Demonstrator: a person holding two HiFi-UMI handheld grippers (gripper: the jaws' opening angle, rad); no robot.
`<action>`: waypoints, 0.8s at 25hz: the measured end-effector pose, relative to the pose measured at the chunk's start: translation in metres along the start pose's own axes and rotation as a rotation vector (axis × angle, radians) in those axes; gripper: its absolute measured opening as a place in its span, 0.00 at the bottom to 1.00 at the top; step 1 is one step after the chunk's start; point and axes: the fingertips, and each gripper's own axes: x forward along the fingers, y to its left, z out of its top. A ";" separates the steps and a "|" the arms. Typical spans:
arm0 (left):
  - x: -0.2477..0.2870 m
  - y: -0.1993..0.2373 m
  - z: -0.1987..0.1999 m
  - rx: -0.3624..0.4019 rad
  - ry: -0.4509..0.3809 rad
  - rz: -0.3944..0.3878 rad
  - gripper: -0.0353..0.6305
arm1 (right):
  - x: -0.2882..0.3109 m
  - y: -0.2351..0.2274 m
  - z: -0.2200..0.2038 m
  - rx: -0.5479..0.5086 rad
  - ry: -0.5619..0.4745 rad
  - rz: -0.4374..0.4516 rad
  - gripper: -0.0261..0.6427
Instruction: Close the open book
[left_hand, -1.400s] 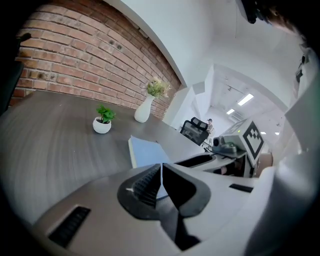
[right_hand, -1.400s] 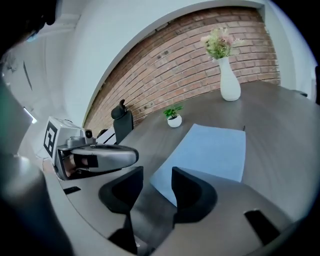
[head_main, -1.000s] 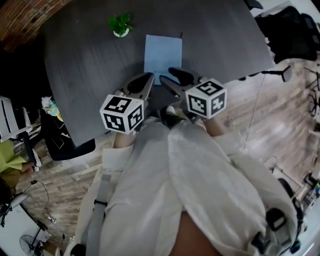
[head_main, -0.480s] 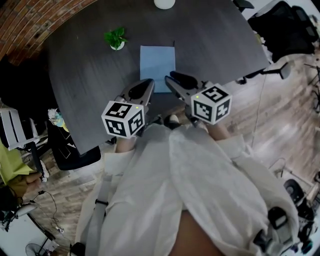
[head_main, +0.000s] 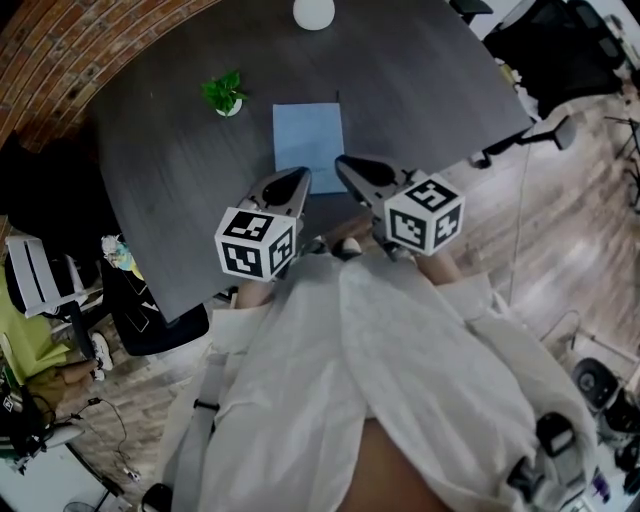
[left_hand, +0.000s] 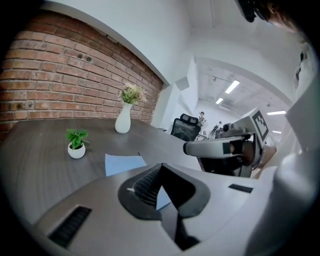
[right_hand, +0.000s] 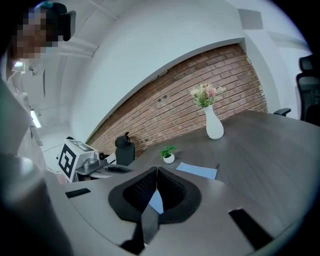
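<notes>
Left gripper (left_hand: 160, 169) above dark surface (left_hand: 45, 150), fingers (left_hand: 141, 186) pressed together, empty.
Ahead on the surface: flat blue book (left_hand: 124, 163), small potted plant (left_hand: 76, 144), white vase (left_hand: 123, 120) before the brick wall (left_hand: 60, 80).

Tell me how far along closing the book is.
Done: the blue book lies flat on the table, only its cover showing, so it looks closed. In hand: nothing; the left hand-held gripper is shut and empty, the right hand-held gripper has just closed its jaws on nothing, both short of the book. Left: seemingly nothing.
</notes>
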 end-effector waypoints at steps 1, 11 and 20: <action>0.001 0.000 -0.003 0.011 0.017 0.003 0.06 | 0.000 -0.001 -0.001 0.003 0.001 -0.006 0.05; 0.006 -0.010 -0.017 -0.014 0.062 -0.040 0.06 | -0.007 -0.002 -0.015 0.030 0.020 -0.021 0.05; 0.010 -0.009 -0.027 -0.019 0.110 -0.026 0.06 | -0.013 -0.009 -0.029 0.059 0.050 -0.037 0.05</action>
